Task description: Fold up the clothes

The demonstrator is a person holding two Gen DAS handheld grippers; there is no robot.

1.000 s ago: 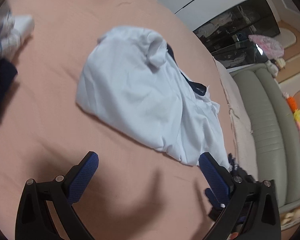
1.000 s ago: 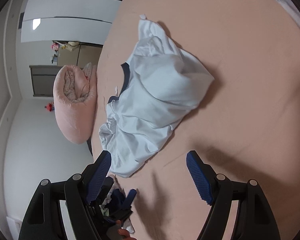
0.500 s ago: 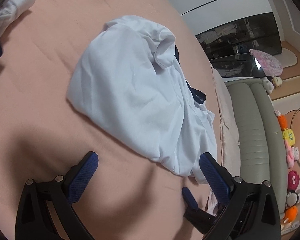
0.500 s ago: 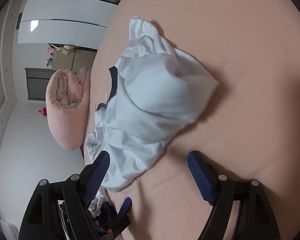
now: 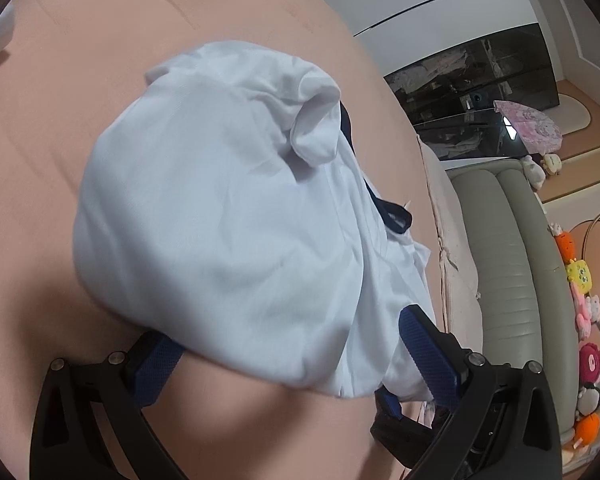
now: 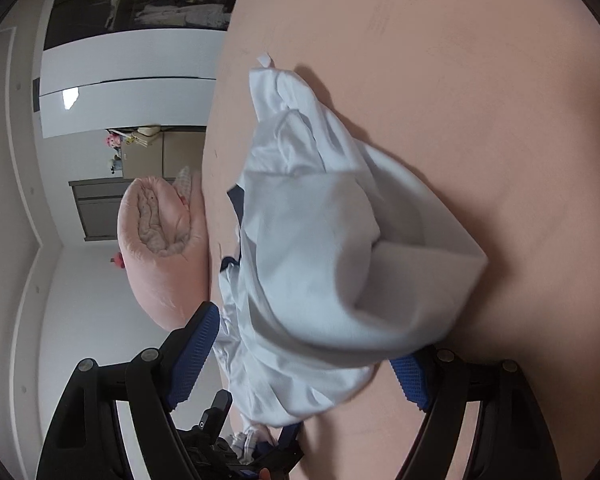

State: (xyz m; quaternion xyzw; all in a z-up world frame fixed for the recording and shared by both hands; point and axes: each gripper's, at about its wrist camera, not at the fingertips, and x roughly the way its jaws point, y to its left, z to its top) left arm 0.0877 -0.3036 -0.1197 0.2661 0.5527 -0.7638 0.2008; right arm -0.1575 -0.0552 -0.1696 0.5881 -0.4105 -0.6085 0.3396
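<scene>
A crumpled white shirt point(image 5: 220, 216) with dark navy trim point(image 5: 392, 216) lies on the pink bed sheet point(image 5: 60, 100). My left gripper point(image 5: 296, 364) is open, its blue pads straddling the shirt's near edge, which drapes over the gap. In the right wrist view the same shirt point(image 6: 316, 264) fills the middle. My right gripper point(image 6: 304, 364) is open too, with the shirt's near edge lying between and over its blue pads. The other gripper point(image 6: 228, 440) shows low in the right wrist view.
A rolled pink blanket point(image 6: 160, 248) lies past the bed's edge side. A grey padded sofa point(image 5: 508, 264) with stuffed toys point(image 5: 580, 280) runs along the bed. White wardrobe doors point(image 6: 128, 76) and dark glass shelving point(image 5: 472, 92) stand behind.
Both grippers have moved forward onto the shirt. Its near edge, well ahead of the fingers a second ago, now lies between the pads of each. Both stayed open.
</scene>
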